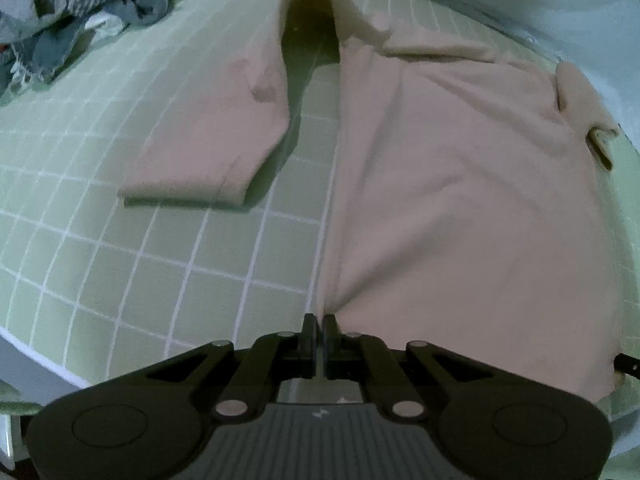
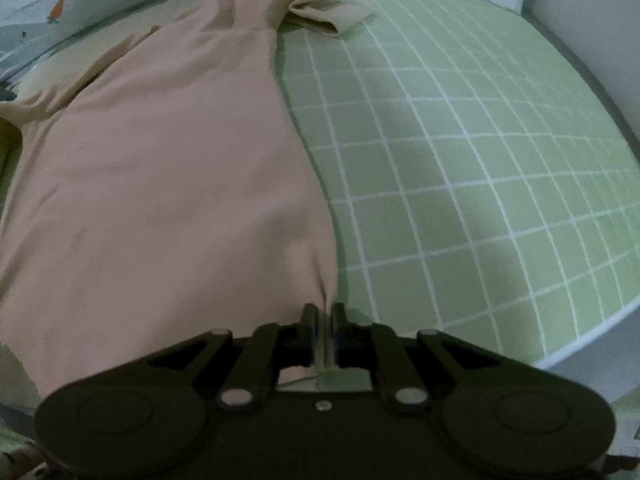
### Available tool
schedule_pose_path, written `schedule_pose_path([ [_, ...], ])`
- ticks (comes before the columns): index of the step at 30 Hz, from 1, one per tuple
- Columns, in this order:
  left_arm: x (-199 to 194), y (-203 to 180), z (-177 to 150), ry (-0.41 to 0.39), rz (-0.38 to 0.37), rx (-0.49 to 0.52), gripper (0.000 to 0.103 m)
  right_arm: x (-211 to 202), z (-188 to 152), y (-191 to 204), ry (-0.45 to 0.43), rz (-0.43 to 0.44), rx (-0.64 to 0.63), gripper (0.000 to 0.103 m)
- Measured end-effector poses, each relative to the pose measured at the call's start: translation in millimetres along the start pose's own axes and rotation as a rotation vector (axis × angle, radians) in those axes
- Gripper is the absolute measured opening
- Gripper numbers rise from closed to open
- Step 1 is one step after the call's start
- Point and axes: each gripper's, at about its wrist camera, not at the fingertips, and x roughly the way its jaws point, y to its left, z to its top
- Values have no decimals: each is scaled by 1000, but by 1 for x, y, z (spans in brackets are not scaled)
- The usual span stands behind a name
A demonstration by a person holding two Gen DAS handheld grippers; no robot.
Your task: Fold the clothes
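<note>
Left gripper (image 1: 319, 324): jaws nearly together, clenched on the near hem corner of the beige shirt (image 1: 460, 200); fabric puckers and radiates creases straight out from the fingertips. The shirt body spreads ahead and to the right of this gripper, lying flat on the green grid-lined sheet (image 1: 140, 280). One long sleeve (image 1: 208, 132) lies ahead and to the left, separated from the body by a strip of bare sheet, its cuff end nearest the gripper. The collar sits far ahead, to the right. A pile of grey and striped clothes (image 1: 88, 12) lies far ahead at the left, well apart from the shirt. Right gripper (image 2: 323, 318): jaws likewise nearly closed, pinching the other near hem corner of the same shirt (image 2: 160, 180); a small gathered fold rises just ahead of the fingertips. From this gripper the shirt body extends ahead and to the left. The second sleeve (image 2: 320, 12) is far ahead, bent over on itself with its cuff pointing right. Bare grid sheet (image 2: 480, 160) fills the area ahead and to the right. Both views are slightly blurred.
</note>
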Motion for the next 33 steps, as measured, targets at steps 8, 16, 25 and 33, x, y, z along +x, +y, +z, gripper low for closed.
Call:
schedule_pose_path([
  [8,-29,-1,18,-106,-16,74,34,-13,6,11,-57,-43,-12,57],
  [16,-37,-17,77,-222,-58,142,61,-11,65,42,-211,-51,-104,90],
  [25,16,-64,150,-234,-7,307,63,29,137,68,-236,-68,-140,96],
  [33,75,-62,225,-271,112,260,68,81,200,62,-235,-177,-104,96],
])
